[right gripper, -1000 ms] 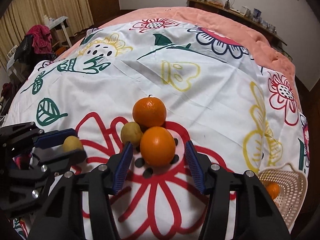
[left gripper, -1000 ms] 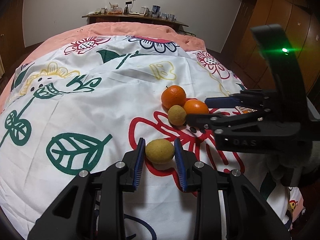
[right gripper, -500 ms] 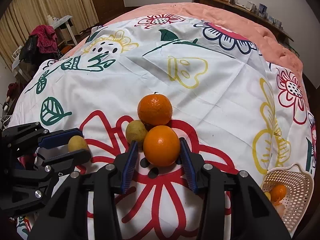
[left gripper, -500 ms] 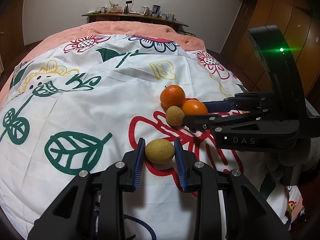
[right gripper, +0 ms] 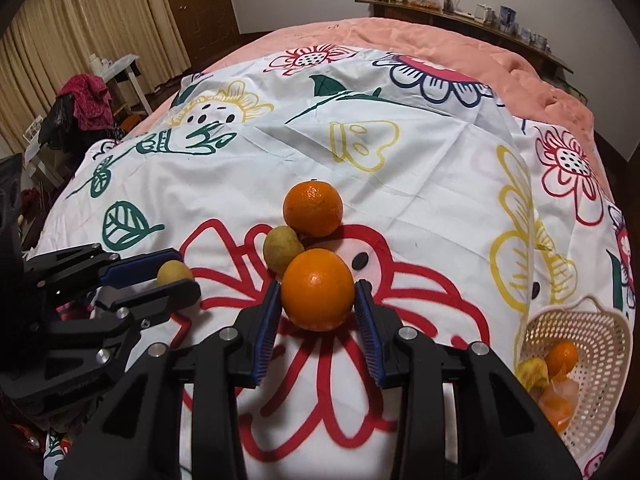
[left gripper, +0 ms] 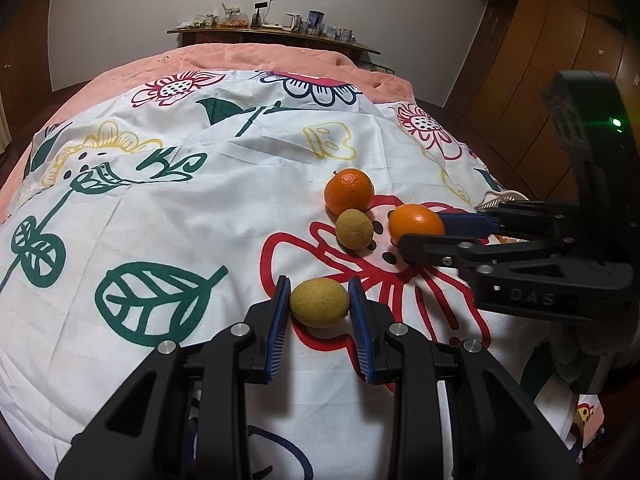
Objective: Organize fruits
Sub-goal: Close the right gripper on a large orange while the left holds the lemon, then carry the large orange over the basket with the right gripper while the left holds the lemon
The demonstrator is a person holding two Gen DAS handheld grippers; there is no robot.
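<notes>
My left gripper point(left gripper: 319, 302) is shut on a yellow-green lemon point(left gripper: 319, 303) resting on the flowered bedsheet. My right gripper point(right gripper: 318, 296) is shut on an orange point(right gripper: 318, 289), lifted slightly off the sheet; it also shows in the left wrist view point(left gripper: 416, 222). A second orange point(right gripper: 313, 209) and a small yellow-green fruit point(right gripper: 282, 249) lie just beyond it on the sheet. The left gripper with its lemon point(right gripper: 173, 273) shows at the left of the right wrist view.
A cream perforated basket point(right gripper: 600, 344) holding several fruits sits at the bed's right edge. The pink blanket point(right gripper: 440, 44) covers the far end. A shelf with jars point(left gripper: 272, 28) stands against the far wall. A wooden wardrobe is at right.
My right gripper closed on the orange and drew it a little away from the other two fruits. My left gripper stayed on the lemon.
</notes>
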